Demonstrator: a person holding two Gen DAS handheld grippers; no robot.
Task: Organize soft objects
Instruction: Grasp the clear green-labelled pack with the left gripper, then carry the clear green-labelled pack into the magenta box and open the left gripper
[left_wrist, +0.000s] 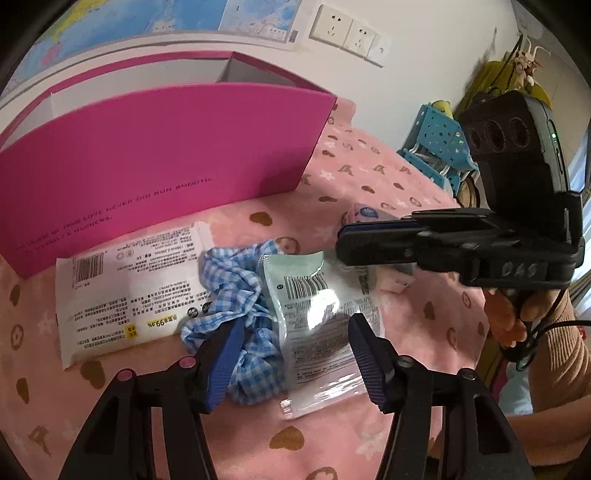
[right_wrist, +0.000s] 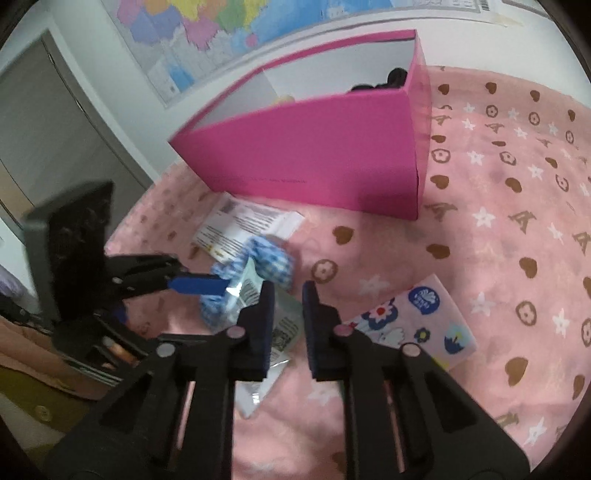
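Note:
A blue gingham scrunchie lies on the pink blanket between a white wipes pack and a pale green sachet. My left gripper is open, its fingers straddling the scrunchie's edge and the sachet. My right gripper hovers just above the sachet with a narrow gap between its fingers and nothing held; it shows from the side in the left wrist view. The scrunchie and wipes pack lie beyond it. A pink open box stands behind.
A pink tissue pack with flower print lies right of the sachet. The box holds a dark item and a pale one. A blue plastic basket sits past the bed edge. A wall with a map is behind.

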